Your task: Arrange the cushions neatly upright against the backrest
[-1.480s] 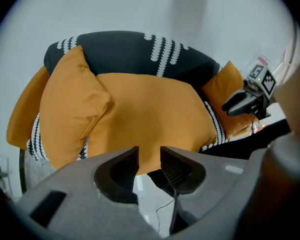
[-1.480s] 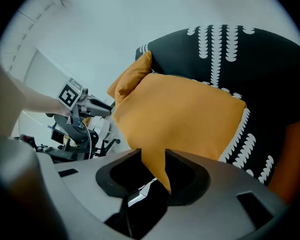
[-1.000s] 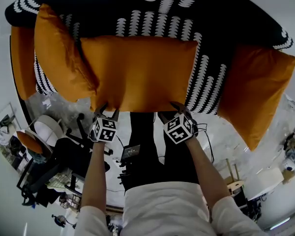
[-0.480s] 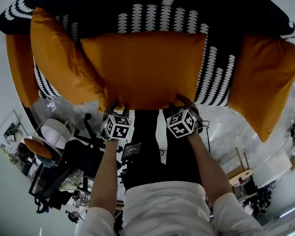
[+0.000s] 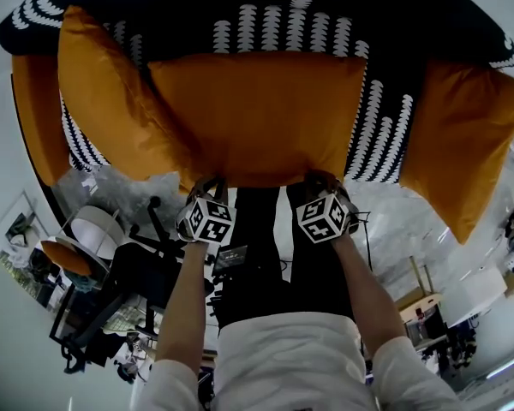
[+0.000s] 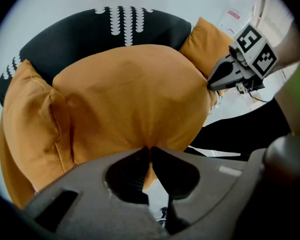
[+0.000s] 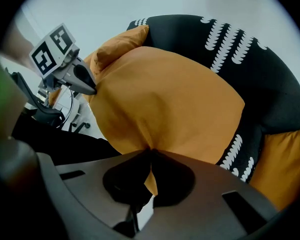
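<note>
Left gripper (image 5: 207, 184), right gripper (image 5: 319, 180): jaws just closed, both clamped on the middle cushion (image 5: 257, 114)'s near hem, at the sofa (image 5: 325, 7)'s front edge.

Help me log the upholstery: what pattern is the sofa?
Sofa is black with rows of white scallops; head view shows it best.

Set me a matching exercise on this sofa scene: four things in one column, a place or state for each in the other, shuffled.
Things
1. large orange fabric cushion in the middle
2. orange fabric cushion on the right
3. black sofa with white scalloped pattern
4. left hand-held gripper

States
A. shut on orange fabric
B. carries all the cushions
C. centre of the sofa, near edge pinched
D. alone at the sofa's right end, untouched

Pairs: 1-C, 2-D, 3-B, 4-A. The left hand-held gripper's jaws have just been closing, with cushion fabric between them.
</note>
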A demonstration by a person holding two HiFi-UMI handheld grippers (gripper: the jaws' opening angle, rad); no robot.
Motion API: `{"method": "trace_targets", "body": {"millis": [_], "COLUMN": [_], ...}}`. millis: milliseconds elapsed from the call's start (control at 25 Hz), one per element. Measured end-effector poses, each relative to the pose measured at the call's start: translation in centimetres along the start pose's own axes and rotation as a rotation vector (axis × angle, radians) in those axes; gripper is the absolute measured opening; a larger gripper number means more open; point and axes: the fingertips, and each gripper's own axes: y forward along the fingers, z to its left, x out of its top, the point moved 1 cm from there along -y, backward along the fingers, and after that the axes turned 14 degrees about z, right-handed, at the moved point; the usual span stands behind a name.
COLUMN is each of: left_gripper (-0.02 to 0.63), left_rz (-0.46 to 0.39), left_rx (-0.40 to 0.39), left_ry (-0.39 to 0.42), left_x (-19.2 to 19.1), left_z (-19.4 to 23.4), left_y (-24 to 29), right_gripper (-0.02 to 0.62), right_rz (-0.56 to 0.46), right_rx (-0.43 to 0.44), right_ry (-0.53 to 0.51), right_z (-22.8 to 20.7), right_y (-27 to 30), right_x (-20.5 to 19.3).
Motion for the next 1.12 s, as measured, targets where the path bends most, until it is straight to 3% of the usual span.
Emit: {"method": "trace_targets", "body": {"millis": [400, 680, 880, 1120], "left_gripper": [0.014, 0.014, 0.014, 0.014], "left_rz": [-0.135, -0.247, -0.297, -0.341], "left_rx": [0.014, 0.015, 0.033, 0.0], "left_ry": [-0.051, -0.143, -0.122, -0.106], "left_x": [0.8, 2.8, 5.1, 8.6], "left_z": [-0.2, 0.7, 0.4, -2.2], "left_y": [-4.9, -10.5, -13.5, -16.7], "right_gripper": [0.012, 0.011, 0.011, 0.011], "right_rz": [-0.096, -0.209, -0.26, -0.28], "right_rx": [-0.032, -0.071, -0.086, -0.135], "right_ry": [0.062, 0.088, 0.137, 0.212], "right_z": [-1.4, -3.3, -5.1, -8.1], "right_y": [-5.7, -11.9, -15.1, -18.3], "right_x": [1.0, 2.9, 2.4, -0.2]}}
